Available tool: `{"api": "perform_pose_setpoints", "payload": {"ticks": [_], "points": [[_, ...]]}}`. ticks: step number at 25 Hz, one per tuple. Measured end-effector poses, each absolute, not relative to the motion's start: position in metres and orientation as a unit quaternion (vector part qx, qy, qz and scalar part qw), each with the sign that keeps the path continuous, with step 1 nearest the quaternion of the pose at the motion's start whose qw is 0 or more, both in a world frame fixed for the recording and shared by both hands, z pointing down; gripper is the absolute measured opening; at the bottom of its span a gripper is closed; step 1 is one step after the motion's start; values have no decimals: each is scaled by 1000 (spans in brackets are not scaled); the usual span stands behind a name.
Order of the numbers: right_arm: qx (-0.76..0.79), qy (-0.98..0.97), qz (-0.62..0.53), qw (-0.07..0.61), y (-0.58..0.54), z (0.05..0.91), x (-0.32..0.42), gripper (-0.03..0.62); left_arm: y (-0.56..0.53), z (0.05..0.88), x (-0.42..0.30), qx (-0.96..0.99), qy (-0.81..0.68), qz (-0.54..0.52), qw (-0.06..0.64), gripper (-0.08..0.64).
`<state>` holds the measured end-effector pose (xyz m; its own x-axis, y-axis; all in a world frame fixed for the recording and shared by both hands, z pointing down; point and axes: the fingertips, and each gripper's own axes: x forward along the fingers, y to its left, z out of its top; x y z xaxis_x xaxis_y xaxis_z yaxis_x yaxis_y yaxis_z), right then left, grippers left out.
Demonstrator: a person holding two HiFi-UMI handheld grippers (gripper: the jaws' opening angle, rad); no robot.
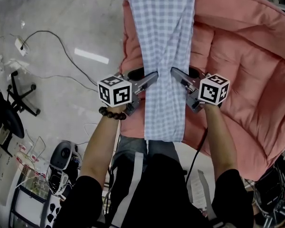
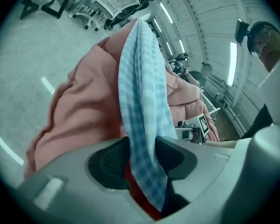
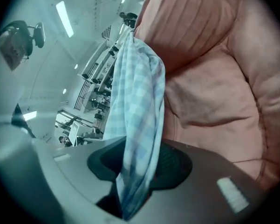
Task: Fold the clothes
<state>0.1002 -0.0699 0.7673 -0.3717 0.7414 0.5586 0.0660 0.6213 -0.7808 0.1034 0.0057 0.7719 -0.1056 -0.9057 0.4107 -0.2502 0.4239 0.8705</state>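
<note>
A blue-and-white checked garment [image 1: 163,42] lies in a long strip over a pink quilt [image 1: 237,56], its near end hanging past the quilt's edge. My left gripper [image 1: 153,76] pinches the strip's left edge, and my right gripper [image 1: 174,71] pinches its right edge straight across. In the left gripper view the checked cloth [image 2: 142,87] runs down between the black pads of the left gripper [image 2: 142,155]. The right gripper view shows the same cloth [image 3: 137,92] bunched between the pads of the right gripper [image 3: 140,164]. Both are shut on it.
The pink quilt fills the right and far side. Left of it is grey floor with loose cables [image 1: 61,46], a white strip [image 1: 91,56], an office chair base [image 1: 16,99] and equipment [image 1: 61,160] near my legs.
</note>
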Motion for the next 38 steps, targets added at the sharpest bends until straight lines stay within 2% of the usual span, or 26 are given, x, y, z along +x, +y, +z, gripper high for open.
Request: {"api": "perform_pose_setpoints", "payload": {"ticks": [4,5,12,23,26,38], "points": [[-270,-758,340,487,-73,744,109,69,11,750,112,432,-680,-326,495,42],[-272,-758,342,485,-74,738,108,52,12,744,110,431,-680,-334,490,28],[-305,-744,396,443,-76,715,87,23,21,739,83,422,-690,-373,455,21],[-355,-760,421,346,-57,624,89,17,54,638,80,436,-713,-408,367,21],[-370,-765,412,330,-54,595,98,17,57,609,88,442,-726,-389,355,21],[-383,-794,367,296,-25,500,142,17,91,525,133,458,-740,-317,377,21]]}}
